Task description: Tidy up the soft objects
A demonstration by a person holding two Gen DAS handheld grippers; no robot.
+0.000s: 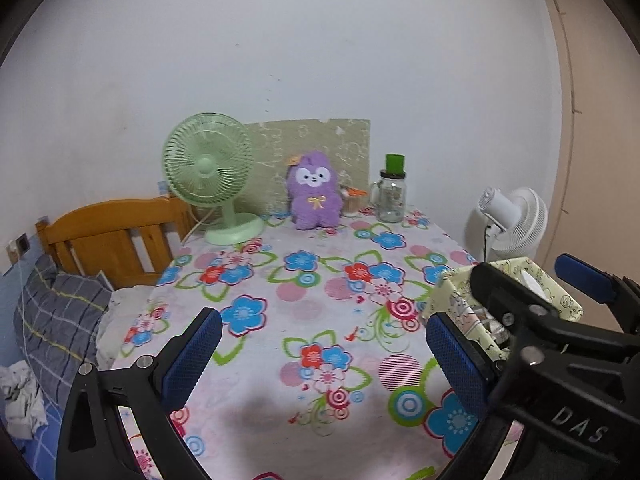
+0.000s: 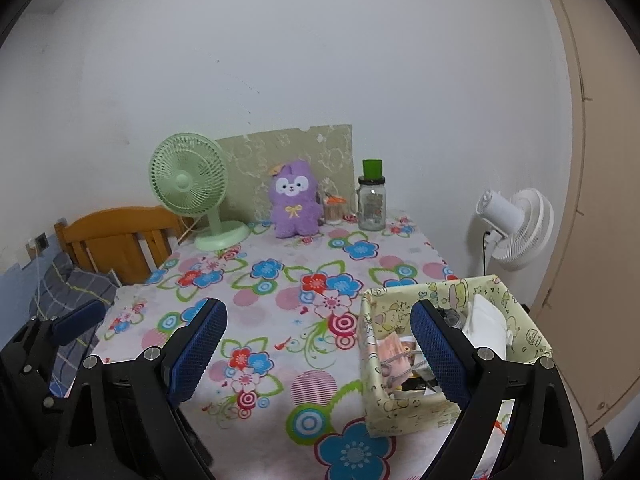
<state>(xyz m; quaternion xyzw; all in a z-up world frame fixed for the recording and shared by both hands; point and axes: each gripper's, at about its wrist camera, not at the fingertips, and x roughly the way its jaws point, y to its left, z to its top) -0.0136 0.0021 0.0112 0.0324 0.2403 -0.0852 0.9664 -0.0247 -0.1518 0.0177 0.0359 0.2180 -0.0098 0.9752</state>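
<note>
my left gripper (image 1: 320, 360) and right gripper (image 2: 320, 356) hung with jaws apart, empty. the fuzzy purple plush rabbit (image 2: 295, 203) sat upright at the table's far edge, straight ahead, well apart from both; neither was clearly nearer.

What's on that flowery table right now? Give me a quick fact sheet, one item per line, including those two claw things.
Surface: table with a floral cloth
Soft toy: purple plush, upright at the far edge, against a green board
Left of the toy: green desk fan
Right of the toy: glass jar with a green lid
Near right: patterned fabric box holding assorted small items
Left gripper: open, empty, above the cloth
Right gripper: open, empty, one finger over the box
Beyond the table: white fan
</note>
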